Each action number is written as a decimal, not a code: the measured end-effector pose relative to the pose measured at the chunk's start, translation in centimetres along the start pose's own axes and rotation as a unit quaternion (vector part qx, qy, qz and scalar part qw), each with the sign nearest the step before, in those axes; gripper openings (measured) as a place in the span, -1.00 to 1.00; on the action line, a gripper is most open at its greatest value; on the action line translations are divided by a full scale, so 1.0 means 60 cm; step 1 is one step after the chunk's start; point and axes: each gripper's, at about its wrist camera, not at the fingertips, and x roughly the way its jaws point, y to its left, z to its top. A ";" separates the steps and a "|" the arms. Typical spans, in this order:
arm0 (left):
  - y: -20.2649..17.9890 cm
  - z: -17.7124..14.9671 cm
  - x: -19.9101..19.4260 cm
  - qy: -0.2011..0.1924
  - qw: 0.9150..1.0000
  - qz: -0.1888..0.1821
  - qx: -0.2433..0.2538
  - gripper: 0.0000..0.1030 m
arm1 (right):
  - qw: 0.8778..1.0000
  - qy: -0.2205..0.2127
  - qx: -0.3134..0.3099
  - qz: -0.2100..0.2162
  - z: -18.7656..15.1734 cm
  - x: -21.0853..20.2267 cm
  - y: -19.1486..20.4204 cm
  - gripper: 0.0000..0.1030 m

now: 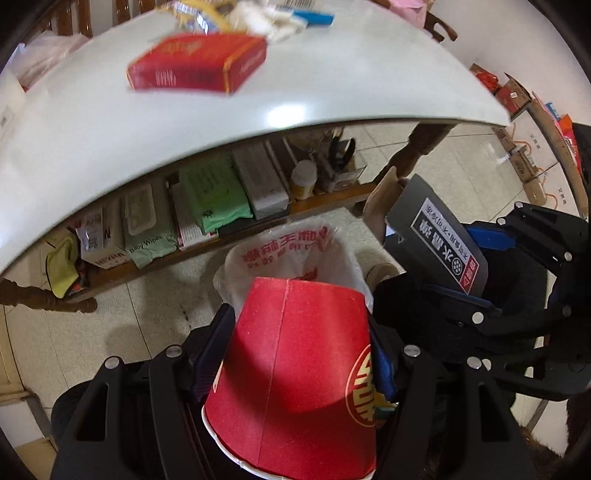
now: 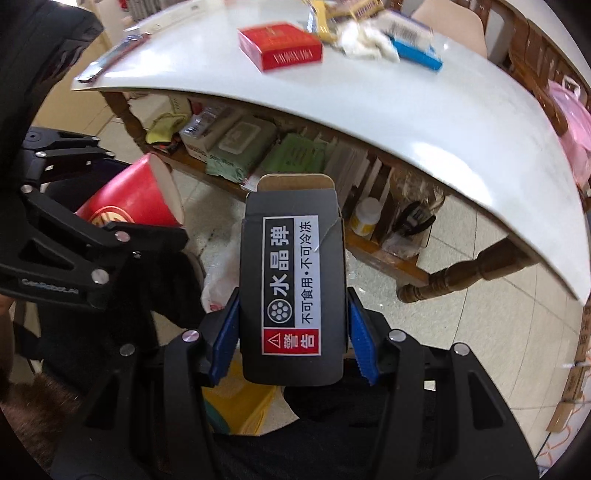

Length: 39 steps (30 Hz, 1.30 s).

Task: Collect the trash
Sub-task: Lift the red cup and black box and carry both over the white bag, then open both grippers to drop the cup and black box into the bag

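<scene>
**Inspector:** While the left wrist view is up, report the load

**Assistant:** One red paper cup (image 1: 291, 373) sits clamped between the fingers of the left gripper (image 1: 301, 354), base pointing away, rim towards the camera. It hangs over the mouth of one white plastic bag (image 1: 291, 254) on the floor, below the table (image 1: 184, 133) edge. I judge it light, thin-walled and easily crushed; the mid-wall hold suits it, with gentle pressure. The right gripper (image 1: 476, 273) shows at the side, closed on one black carton (image 1: 439, 240)

**Inspector:** And what remains on the table?

**Assistant:** One red box (image 1: 199, 64), one blue box (image 1: 312, 16), and a blurred heap of wrappers and tissue I cannot count

**Inspector:** Right wrist view

**Assistant:** The blue pads (image 2: 360, 341) press both long sides of the black carton (image 2: 293, 280), top flap open. It looks like empty card: light, fairly stiff across its edges, and I judge it would buckle if squeezed on the broad faces. The side hold is correct. The cup (image 2: 136, 199) shows once more at left; the bag (image 2: 221, 273) lies beneath, partly hidden
</scene>
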 end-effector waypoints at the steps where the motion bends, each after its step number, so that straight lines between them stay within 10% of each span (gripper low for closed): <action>1: 0.003 -0.001 0.011 0.002 1.000 0.003 -0.003 0.25 | 1.000 0.002 0.004 0.000 -0.002 0.012 -0.001 0.03; 39: 0.074 0.015 0.402 0.163 0.979 -0.059 -0.109 0.25 | 0.983 0.157 0.087 0.030 -0.041 0.376 -0.031 0.03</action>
